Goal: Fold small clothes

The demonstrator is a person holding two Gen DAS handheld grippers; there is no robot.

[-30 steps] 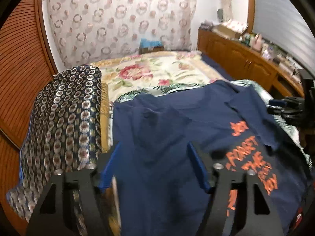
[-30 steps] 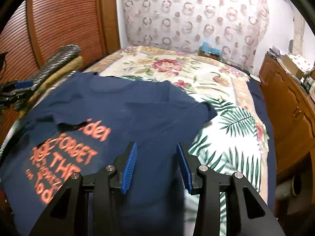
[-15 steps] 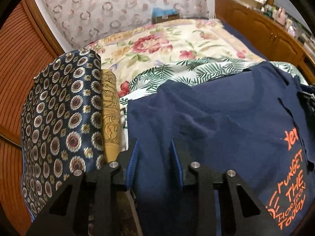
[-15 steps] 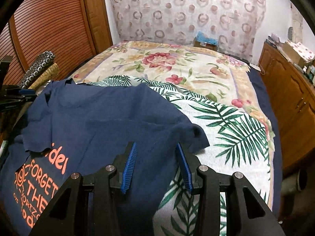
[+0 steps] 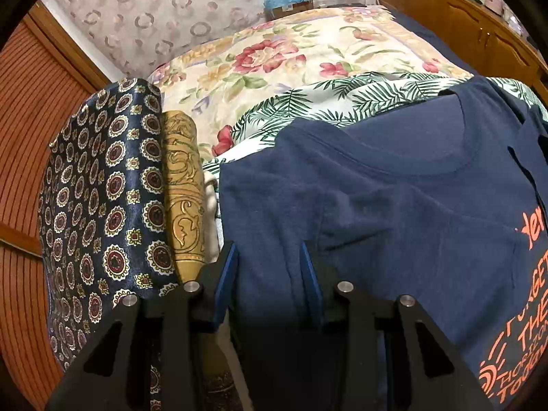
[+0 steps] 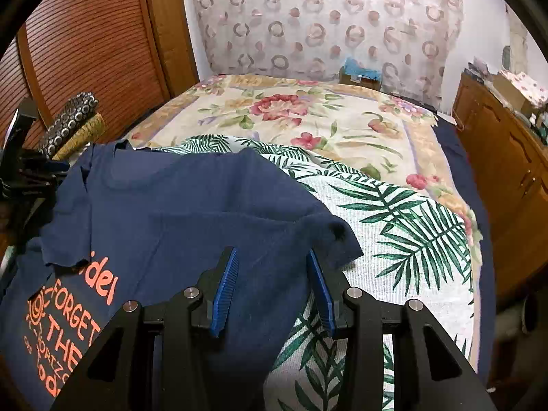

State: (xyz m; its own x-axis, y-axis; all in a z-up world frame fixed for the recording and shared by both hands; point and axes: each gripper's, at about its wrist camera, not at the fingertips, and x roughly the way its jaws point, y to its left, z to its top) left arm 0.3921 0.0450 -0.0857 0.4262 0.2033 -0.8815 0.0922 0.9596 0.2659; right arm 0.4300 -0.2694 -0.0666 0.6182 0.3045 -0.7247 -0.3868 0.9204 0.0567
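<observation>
Currently, working left to right across the scene. Far left, against the slatted wooden door point(image 5: 24, 157), lie a navy medallion-print cushion point(image 5: 102, 198) and, touching it, a gold scroll-pattern roll point(image 5: 183, 191). Just beside these lies the navy T-shirt point(image 5: 394, 212), print side up with orange lettering, on the palm-leaf sheet point(image 6: 404, 233) that covers the near part of the floral bedspread point(image 6: 291, 113).

Left gripper point(image 5: 269, 274): jaws partly spread, fabric of the shirt's left side lying between the blue pads — whether cloth is pinched or merely passing under cannot be told from this view. The collar point(image 5: 411, 164) sits ahead and to its right.

Right gripper point(image 6: 272, 286): jaws also spread, poised over the shirt's right edge; the right sleeve point(image 6: 328, 236) lies just ahead of the right finger, its tip on the sheet. No pinch visible here.

Further right: wooden cabinets point(image 6: 507, 157) along the wall, well apart from the work.

Progress, as a judgement: early stage. The left sleeve point(image 6: 65, 215) appears turned inward over the chest, partly covering the lettering, so one side fold looks started. The right sleeve is still out flat, and the body has not been folded in half. Remaining: bring the right side in, then fold hem toward collar.
</observation>
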